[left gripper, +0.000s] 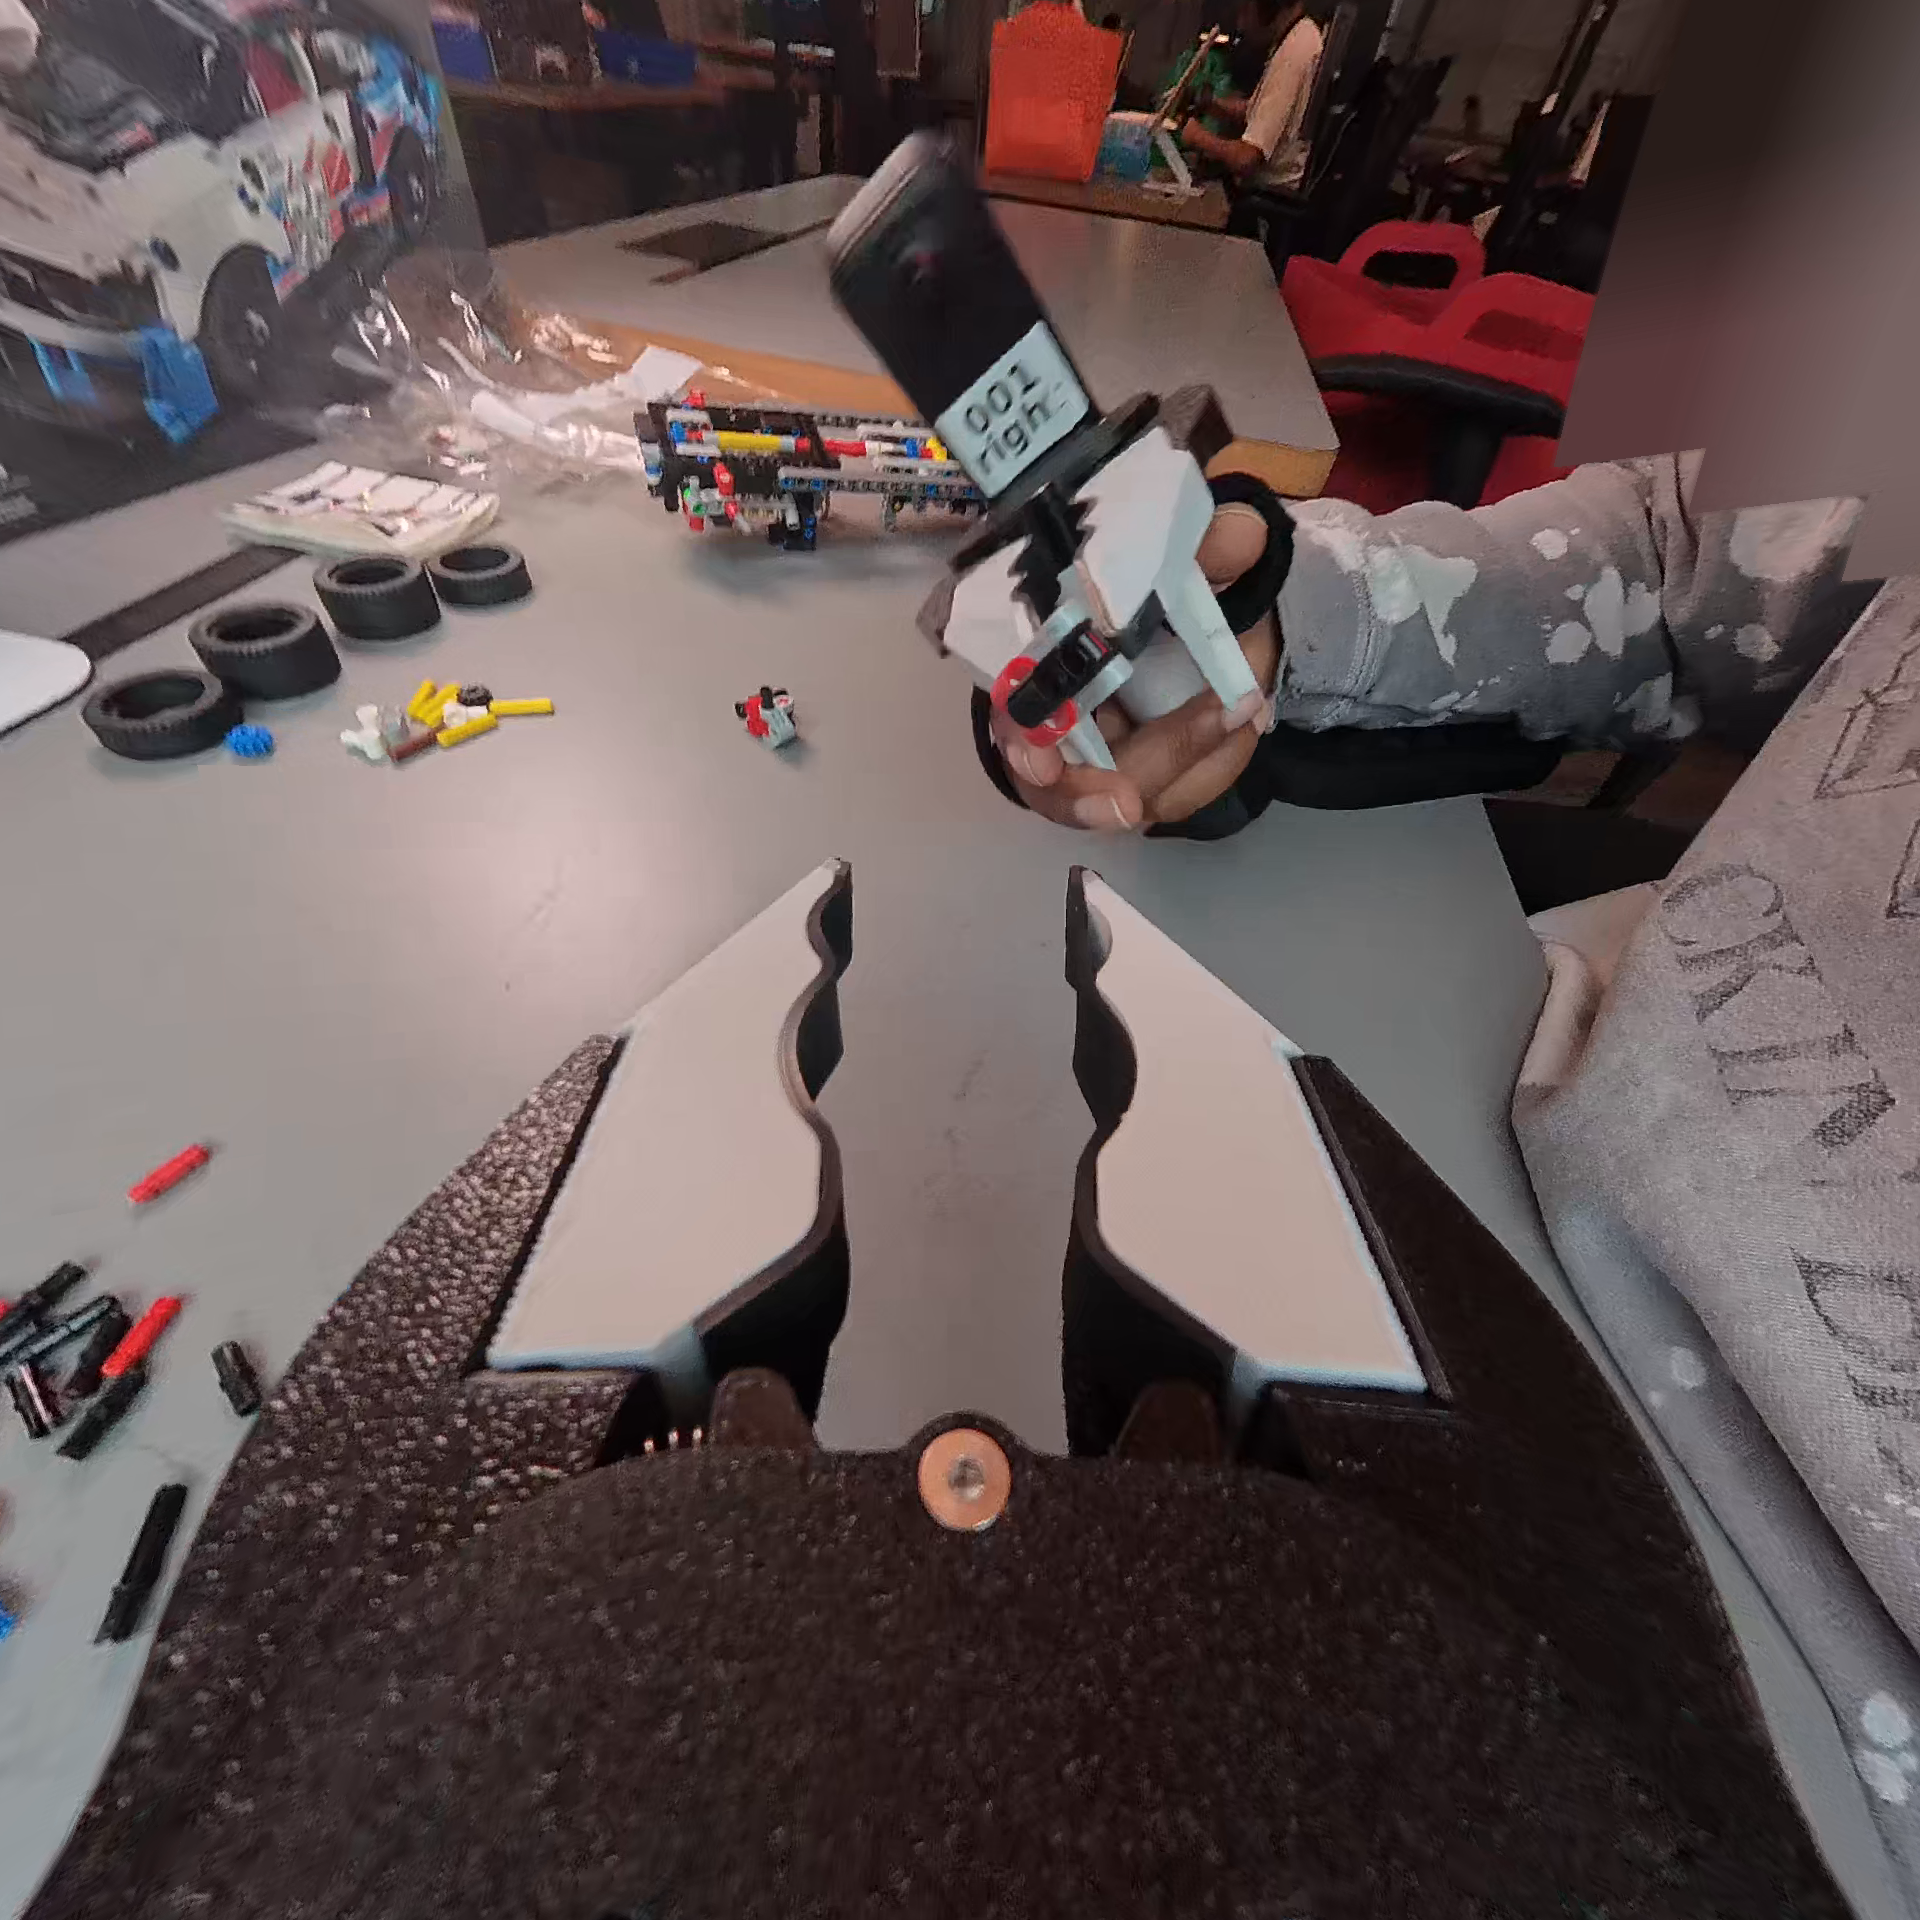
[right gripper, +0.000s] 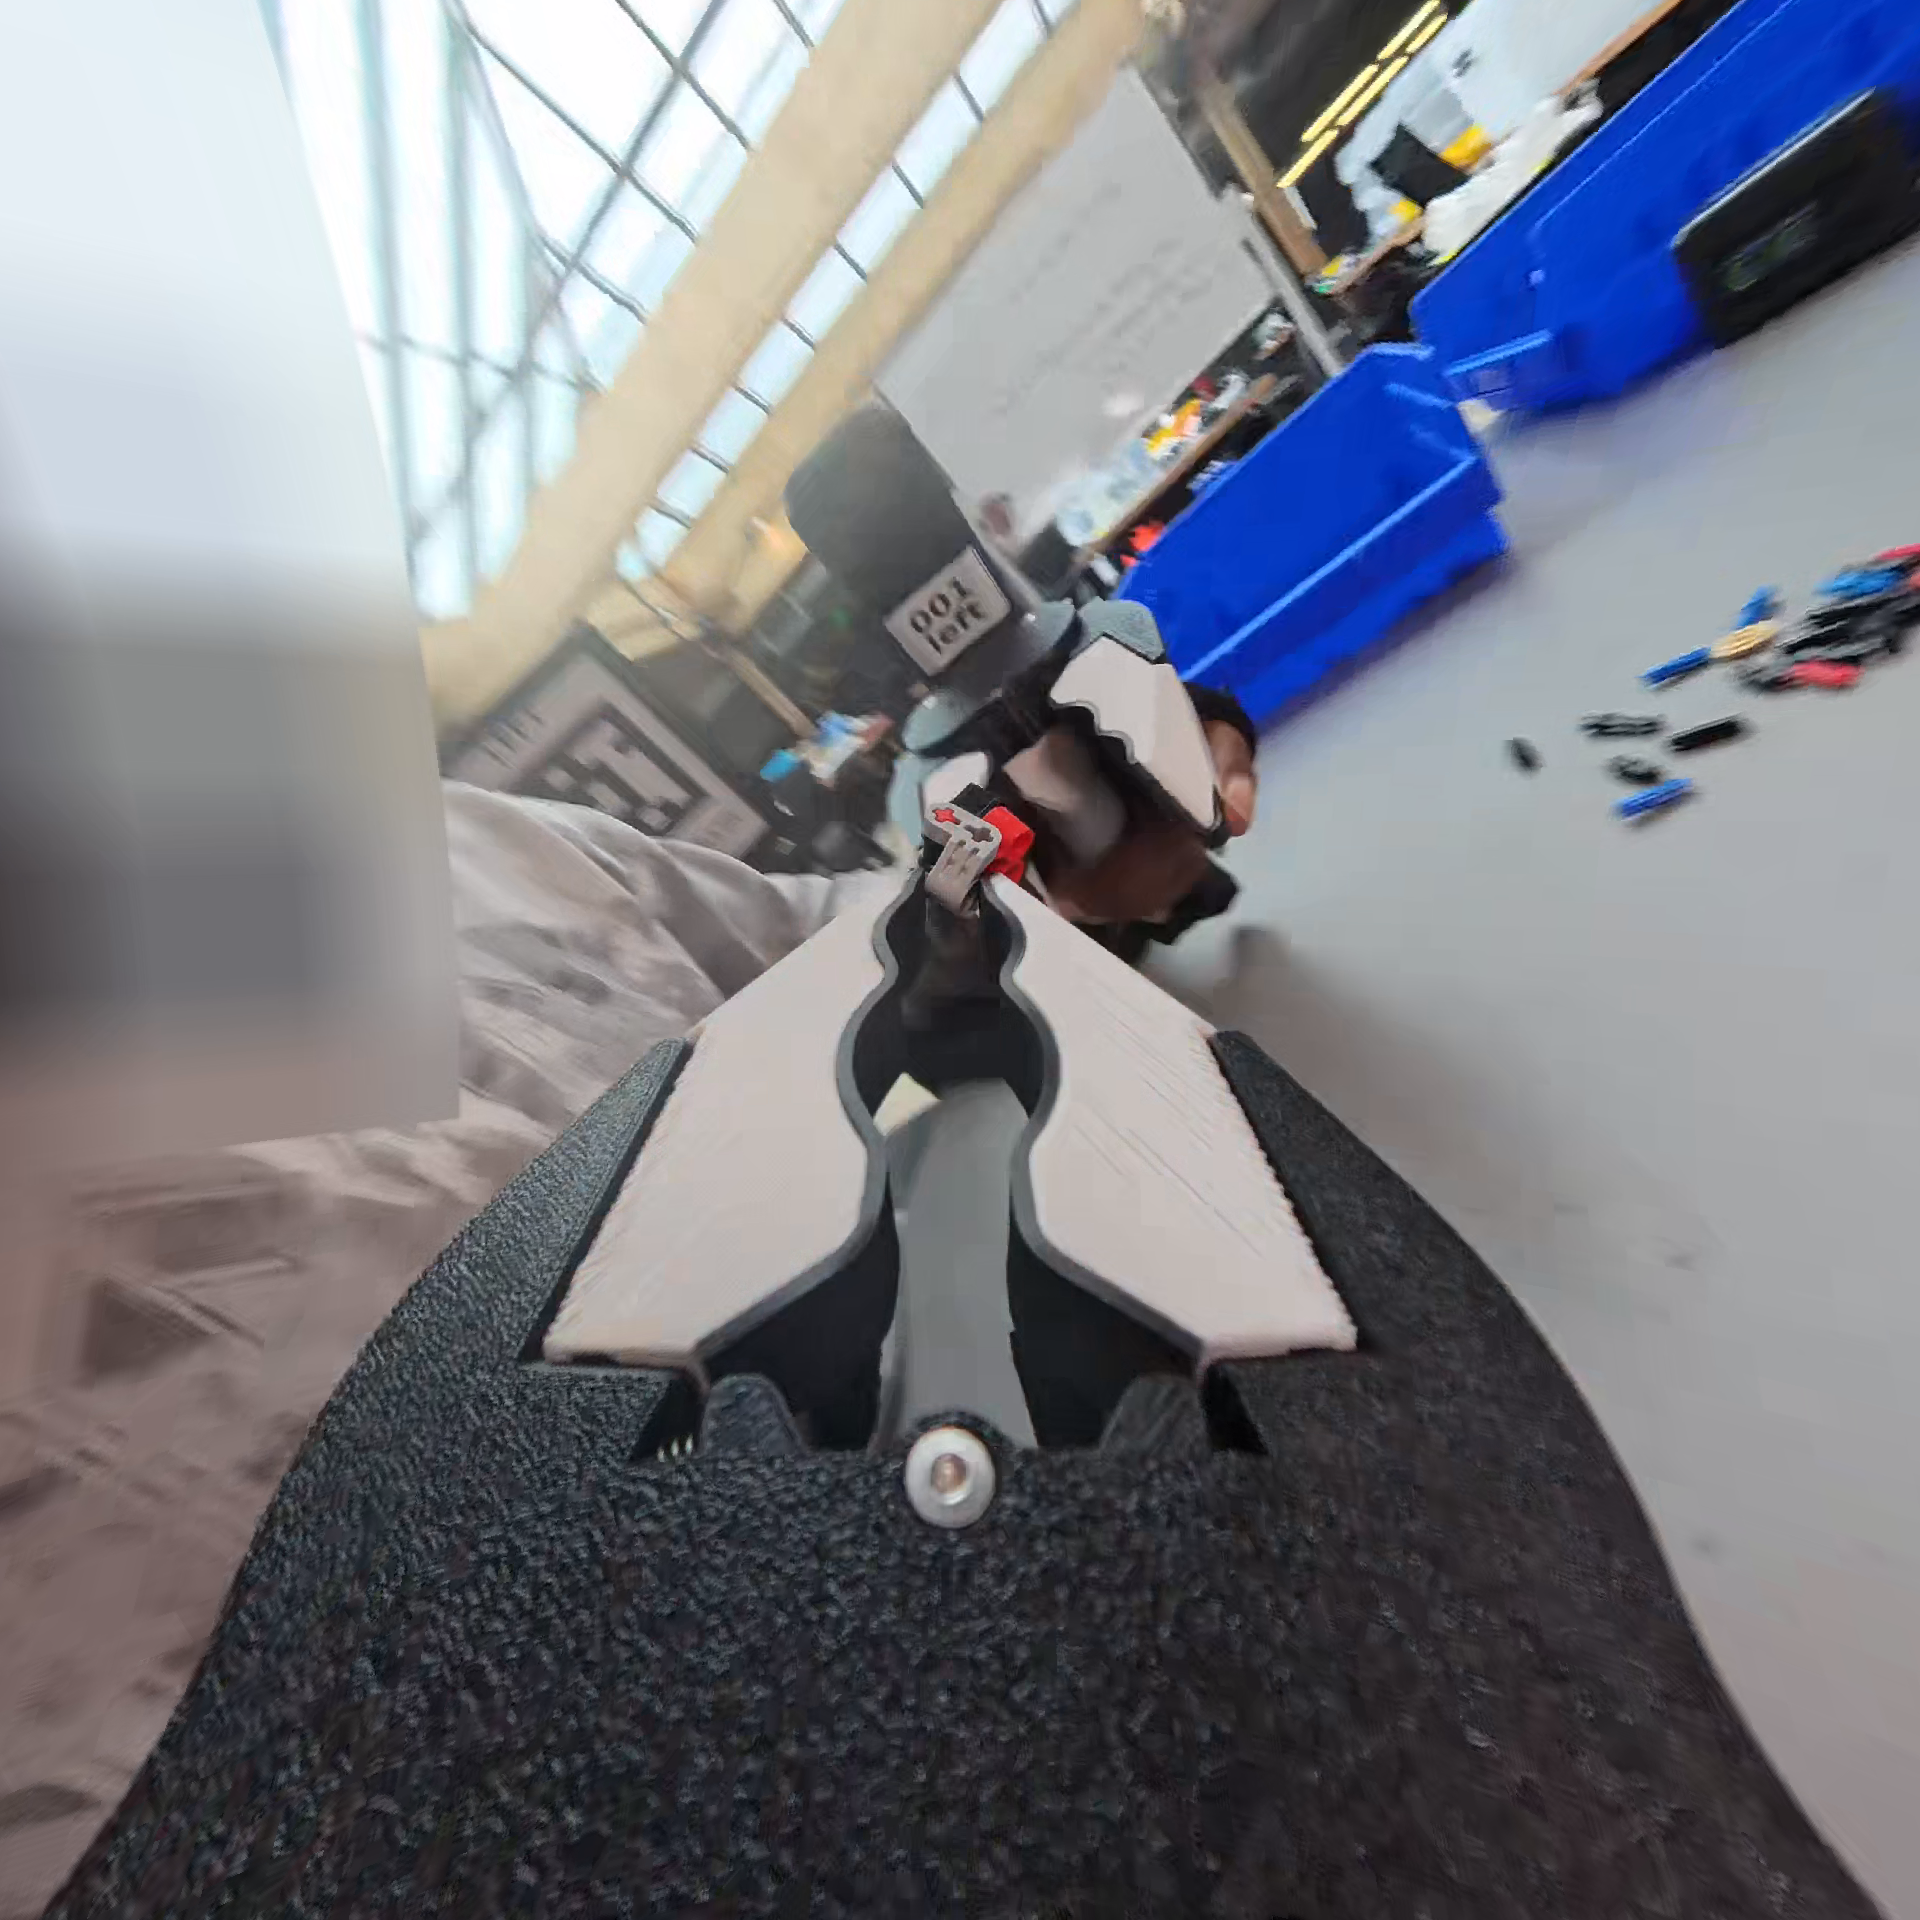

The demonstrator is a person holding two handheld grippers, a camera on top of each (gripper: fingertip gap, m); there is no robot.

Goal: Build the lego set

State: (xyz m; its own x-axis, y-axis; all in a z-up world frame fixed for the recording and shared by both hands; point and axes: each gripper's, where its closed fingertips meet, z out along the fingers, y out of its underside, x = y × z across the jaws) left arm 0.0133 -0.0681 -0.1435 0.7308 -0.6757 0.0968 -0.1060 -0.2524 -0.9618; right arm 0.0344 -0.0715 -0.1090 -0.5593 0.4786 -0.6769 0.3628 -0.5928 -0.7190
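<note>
The small grey, black and red sub-assembly (left gripper: pixel 1049 681) is clamped at the tips of the right hand-held gripper (right gripper: pixel 961 878), raised above the table (left gripper: pixel 582 935). The left hand-held gripper (left gripper: pixel 961 883) stands apart, empty. Behind the sub-assembly lies the part-built chassis (left gripper: pixel 790 468); left of it, four loose tyres (left gripper: pixel 265 649) and scattered pins (left gripper: pixel 462 712). Much remains, I judge. Blue bins (right gripper: pixel 1340 520) and tall windows (right gripper: pixel 582 260) lie beyond.

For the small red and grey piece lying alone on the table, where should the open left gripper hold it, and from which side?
Probably from above, left gripper closing across the small piece's grey body: it lies low on the table with bare surface all round.
</note>
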